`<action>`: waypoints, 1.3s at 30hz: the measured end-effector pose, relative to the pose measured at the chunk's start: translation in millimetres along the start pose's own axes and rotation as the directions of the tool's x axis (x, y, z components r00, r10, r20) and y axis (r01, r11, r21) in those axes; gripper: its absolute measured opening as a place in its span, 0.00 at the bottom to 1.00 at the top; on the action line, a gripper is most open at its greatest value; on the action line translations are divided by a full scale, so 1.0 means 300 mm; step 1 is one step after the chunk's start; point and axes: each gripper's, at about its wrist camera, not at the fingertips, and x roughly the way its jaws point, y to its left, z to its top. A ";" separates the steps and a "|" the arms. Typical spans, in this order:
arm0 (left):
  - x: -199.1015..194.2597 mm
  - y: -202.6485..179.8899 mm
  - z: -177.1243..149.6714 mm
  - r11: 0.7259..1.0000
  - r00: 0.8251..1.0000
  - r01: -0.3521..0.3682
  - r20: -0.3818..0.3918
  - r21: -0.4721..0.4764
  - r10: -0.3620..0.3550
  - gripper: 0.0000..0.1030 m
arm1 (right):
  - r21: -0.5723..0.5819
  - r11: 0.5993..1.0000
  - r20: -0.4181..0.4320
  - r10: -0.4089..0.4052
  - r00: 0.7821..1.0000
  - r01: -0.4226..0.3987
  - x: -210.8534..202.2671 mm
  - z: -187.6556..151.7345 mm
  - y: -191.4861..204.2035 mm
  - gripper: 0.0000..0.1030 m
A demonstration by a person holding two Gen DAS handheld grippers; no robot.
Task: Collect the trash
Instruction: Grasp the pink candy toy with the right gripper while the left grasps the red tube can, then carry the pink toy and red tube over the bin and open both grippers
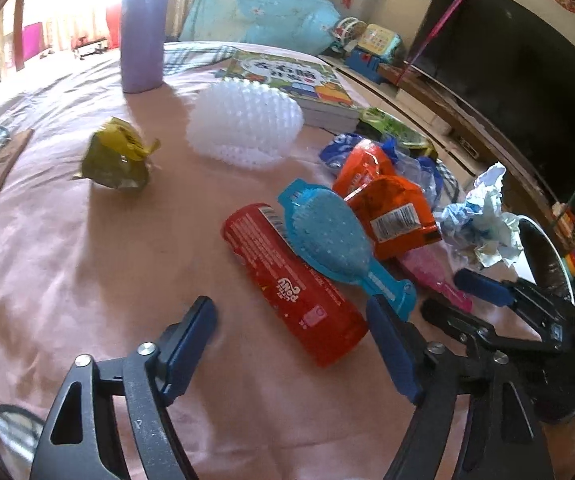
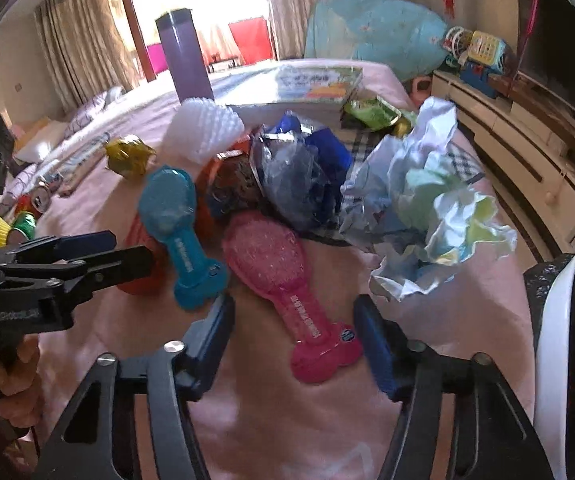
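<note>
Pink bedsheet (image 1: 87, 280) covers a bed that carries all the things, with curtains and a bright window behind and a dark TV at 2 o'clock in the left wrist view. Trash lies mixed with things to keep: a crumpled paper ball (image 2: 427, 208) at 2 o'clock in the right wrist view, a blue wrapper (image 2: 307, 172) at 12 o'clock, an orange wrapper (image 1: 391, 216) touching it, and a yellow-green wrapper (image 1: 117, 156) well apart at 10 o'clock in the left view. A red tube (image 1: 295, 284) lies under a blue brush (image 1: 335, 240); a pink brush (image 2: 287, 288) lies just beside it. The left gripper (image 1: 291, 348) hangs over the near end of the red tube, its jaws wide apart and holding nothing. The right gripper (image 2: 293, 336) stands over the handle of the pink brush, about half open, the handle between its fingers but not pressed, so it holds nothing too. A bin with a white rim (image 2: 555, 320) shows at 4 o'clock in the right view. I judge that the step in hand is the approach to a first piece of trash. The next move probably asks the right gripper to turn toward the paper ball at 1 o'clock, close softly on it, then carry it to the bin.
</note>
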 end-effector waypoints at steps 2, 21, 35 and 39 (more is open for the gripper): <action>0.007 -0.007 0.003 1.000 1.000 0.019 0.000 0.012 -0.019 0.59 | -0.013 1.000 -0.004 -0.024 1.000 0.024 0.001 0.003 0.005 0.46; -0.190 -0.031 -0.169 0.990 0.992 0.120 0.017 0.075 -0.122 0.32 | 0.150 0.985 0.087 0.069 0.994 -0.082 -0.185 -0.144 0.032 0.03; -0.267 -0.211 -0.206 0.956 0.977 0.198 0.038 0.215 -0.210 0.29 | 0.269 0.960 0.168 0.027 0.985 -0.072 -0.350 -0.251 -0.066 0.03; -0.253 -0.263 -0.203 0.946 0.973 0.214 0.032 0.242 -0.228 0.29 | 0.313 0.948 0.188 -0.004 0.982 -0.056 -0.397 -0.277 -0.126 0.03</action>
